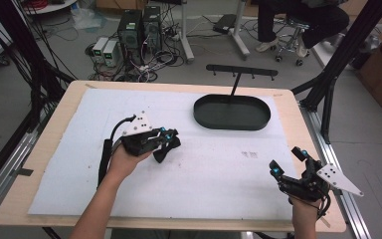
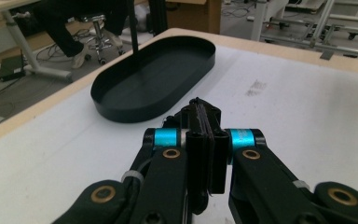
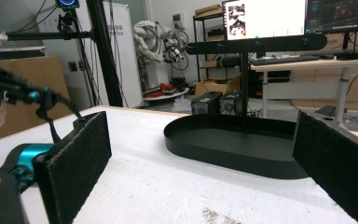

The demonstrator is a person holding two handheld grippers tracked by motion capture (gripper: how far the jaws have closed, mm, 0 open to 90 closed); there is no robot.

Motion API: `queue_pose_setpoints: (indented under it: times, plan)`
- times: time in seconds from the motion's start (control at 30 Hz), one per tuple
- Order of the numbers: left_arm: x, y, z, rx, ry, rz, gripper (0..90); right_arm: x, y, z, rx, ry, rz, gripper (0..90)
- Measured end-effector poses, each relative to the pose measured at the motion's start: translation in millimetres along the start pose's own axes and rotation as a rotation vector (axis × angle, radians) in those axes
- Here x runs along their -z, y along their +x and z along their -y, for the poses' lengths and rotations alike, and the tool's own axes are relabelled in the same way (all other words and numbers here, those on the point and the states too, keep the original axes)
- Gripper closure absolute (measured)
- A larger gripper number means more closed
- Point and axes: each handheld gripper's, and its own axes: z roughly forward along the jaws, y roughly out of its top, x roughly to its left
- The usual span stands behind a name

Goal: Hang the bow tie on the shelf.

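Observation:
A black oval tray [image 1: 232, 113] with an upright post and a crossbar [image 1: 242, 71] stands at the back of the white mat; it also appears as the oval tray [image 2: 154, 79] and the tray [image 3: 235, 144] in the gripper views. My left gripper [image 1: 165, 147] hovers left of centre, pointing toward the tray, its jaws pressed together with nothing between them; the left gripper [image 2: 206, 122] looks shut in its own view. My right gripper [image 1: 288, 161] sits near the front right corner, its pads [image 3: 77, 161] spread wide apart and empty.
A white mat [image 1: 204, 169] covers the wooden table [image 1: 69, 99]. Computers [image 1: 139, 30] and cables lie on the floor beyond. A seated person's legs on a stool [image 1: 298, 25] are at the back. Black frame struts [image 1: 328, 84] flank the right edge.

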Motion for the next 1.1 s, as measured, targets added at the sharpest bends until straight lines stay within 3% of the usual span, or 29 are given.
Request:
queue_pose_setpoints:
  times: [0.53,0.8,1.1]
  plan:
    - [-25.2,3.4,-66.0,-0.065,-0.056,0.042,88.8,-2.4,3.0,-2.7,0.016,0.006,-0.037,3.8]
    - [-54.9,20.3,-99.2,-0.095,-0.063,0.086,88.8,-5.2,7.0,-6.9,0.028,0.006,-0.056,3.8]
    - [-84.6,47.6,-127.4,-0.108,-0.081,0.097,88.9,-7.0,14.3,-13.9,0.055,-0.005,-0.079,3.8]
